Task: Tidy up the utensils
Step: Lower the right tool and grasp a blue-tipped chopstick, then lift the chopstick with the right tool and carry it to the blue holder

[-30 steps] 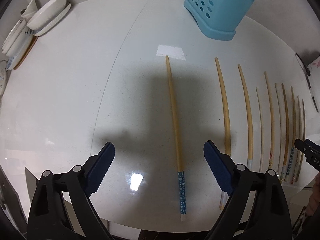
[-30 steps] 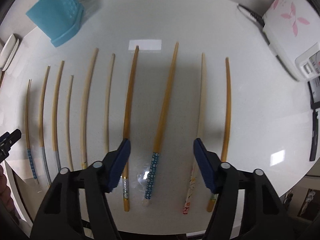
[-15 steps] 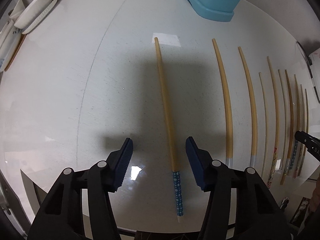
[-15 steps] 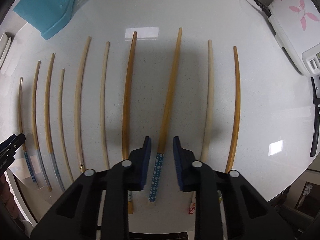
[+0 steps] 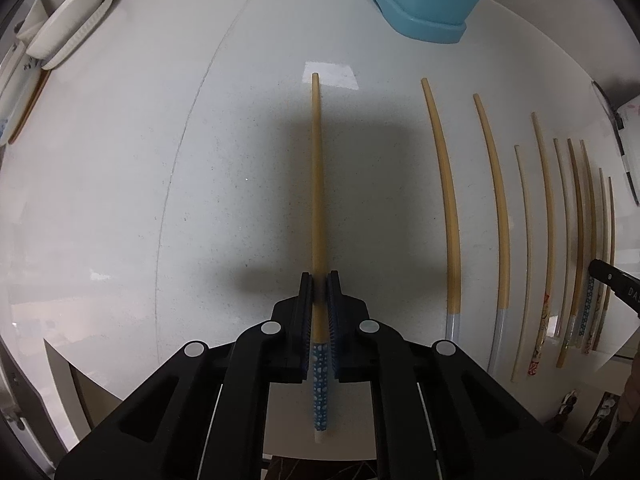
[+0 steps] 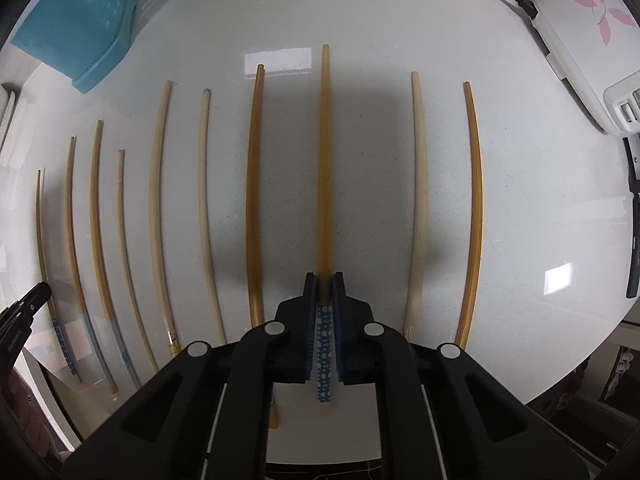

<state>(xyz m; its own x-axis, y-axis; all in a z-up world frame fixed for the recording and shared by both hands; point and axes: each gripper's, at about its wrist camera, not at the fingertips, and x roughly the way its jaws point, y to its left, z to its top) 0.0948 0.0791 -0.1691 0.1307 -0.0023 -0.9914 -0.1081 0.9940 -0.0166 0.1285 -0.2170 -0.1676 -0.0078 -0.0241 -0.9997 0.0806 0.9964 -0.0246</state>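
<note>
Our left gripper [image 5: 319, 280] has just been closing, and its blue pads now pinch the pale chopstick [image 5: 317, 168] near where the bare wood meets its blue dotted wrap. That stick runs straight ahead from the jaws, lying on the white table [image 5: 120, 200], with the wrapped end passing back between our fingers. To the right of this claw, well apart, the other chopsticks [image 5: 448, 208] lie in a parallel row. Ahead and to the right stands the blue perforated holder [image 5: 420, 4]; far ahead to the left we see stacked white dishes [image 5: 68, 28].

Our right gripper [image 6: 324, 282] has likewise just been closing and now clamps the darker chopstick [image 6: 324, 160] at the top of its blue dotted wrap. This stick also points straight ahead on the table. Just beside it on the left lies an amber chopstick [image 6: 253, 200], and on the right a pale one [image 6: 418, 200]. Far ahead to the left is the holder, and far to the right a white appliance with pink flowers [image 6: 580, 40].
</note>
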